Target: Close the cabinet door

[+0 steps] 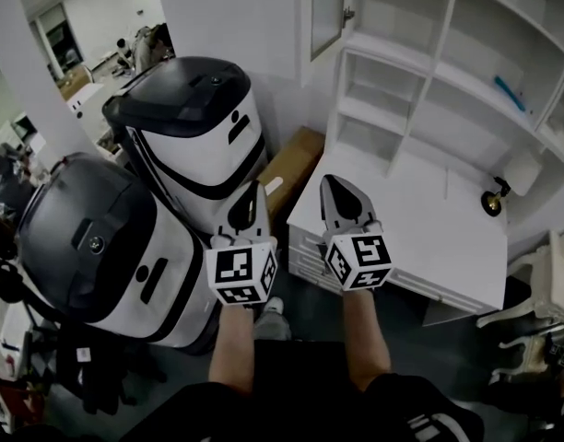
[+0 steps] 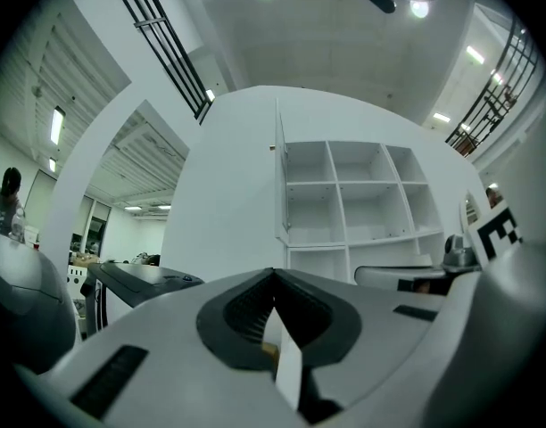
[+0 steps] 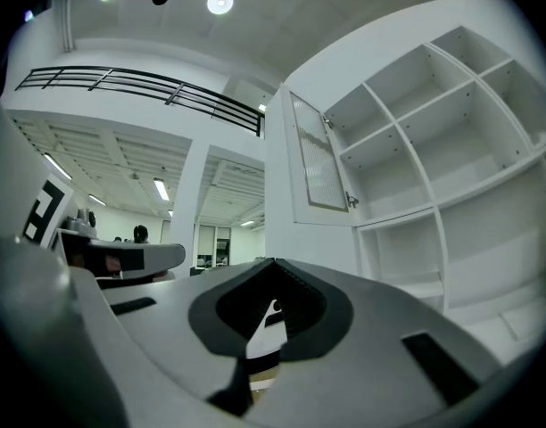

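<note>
The white cabinet door (image 1: 327, 12) with a frosted pane stands swung open at the upper left of the white shelf unit (image 1: 420, 72), and a small knob (image 1: 349, 14) sits on its edge. The right gripper view shows the door (image 3: 318, 163) ahead, above the jaws. The left gripper view shows the door (image 2: 280, 190) edge-on. My left gripper (image 1: 255, 188) and right gripper (image 1: 332, 180) are held side by side below the cabinet, both shut and empty, well short of the door. The jaws meet at the tips in both gripper views, left gripper (image 2: 274, 272) and right gripper (image 3: 273, 260).
Two large white-and-black machines (image 1: 194, 122) stand at the left, close to my left gripper. A cardboard box (image 1: 291, 164) lies between them and the white desk top (image 1: 420, 238). A small desk lamp (image 1: 492, 201) stands at the right. People sit far off at the back left.
</note>
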`<state>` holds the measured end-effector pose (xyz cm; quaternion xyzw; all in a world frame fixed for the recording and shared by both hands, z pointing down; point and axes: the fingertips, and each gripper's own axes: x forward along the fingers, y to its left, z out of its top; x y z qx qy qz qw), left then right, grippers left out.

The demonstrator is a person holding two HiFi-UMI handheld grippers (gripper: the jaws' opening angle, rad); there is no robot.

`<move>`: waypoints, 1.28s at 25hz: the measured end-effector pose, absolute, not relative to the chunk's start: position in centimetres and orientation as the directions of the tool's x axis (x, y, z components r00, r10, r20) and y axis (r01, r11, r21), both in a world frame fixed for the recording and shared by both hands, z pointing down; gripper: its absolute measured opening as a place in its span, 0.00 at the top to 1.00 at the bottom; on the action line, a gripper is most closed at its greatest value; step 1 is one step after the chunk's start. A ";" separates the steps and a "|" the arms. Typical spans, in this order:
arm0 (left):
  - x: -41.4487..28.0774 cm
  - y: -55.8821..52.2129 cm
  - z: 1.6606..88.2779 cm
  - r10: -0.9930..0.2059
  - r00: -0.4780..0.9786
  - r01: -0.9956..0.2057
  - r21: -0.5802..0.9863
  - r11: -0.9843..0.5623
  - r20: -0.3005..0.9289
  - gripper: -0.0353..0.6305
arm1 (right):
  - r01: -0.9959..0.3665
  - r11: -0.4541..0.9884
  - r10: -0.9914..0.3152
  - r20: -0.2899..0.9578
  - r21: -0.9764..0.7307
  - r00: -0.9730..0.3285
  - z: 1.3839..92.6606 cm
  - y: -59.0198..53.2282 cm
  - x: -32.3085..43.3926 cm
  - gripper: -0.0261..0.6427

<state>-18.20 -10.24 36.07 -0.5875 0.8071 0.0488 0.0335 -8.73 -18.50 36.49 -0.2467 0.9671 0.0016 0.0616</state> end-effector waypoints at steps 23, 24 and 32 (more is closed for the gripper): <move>-26.0 -22.3 33.6 -0.969 -0.126 -0.990 0.086 0.110 -0.212 0.93 | -0.608 0.788 -0.581 -0.204 0.100 -0.787 33.4 -27.5 -17.0 0.93; -26.4 -22.8 33.3 -0.969 -0.118 -0.991 0.082 0.103 -0.218 0.93 | -0.610 0.786 -0.583 -0.211 0.101 -0.785 33.2 -27.8 -17.4 0.93; -29.1 -25.5 30.0 -0.961 -0.047 -0.998 0.053 0.034 -0.272 0.93 | -0.635 0.766 -0.569 -0.355 0.101 -0.742 29.7 -28.4 -19.7 0.93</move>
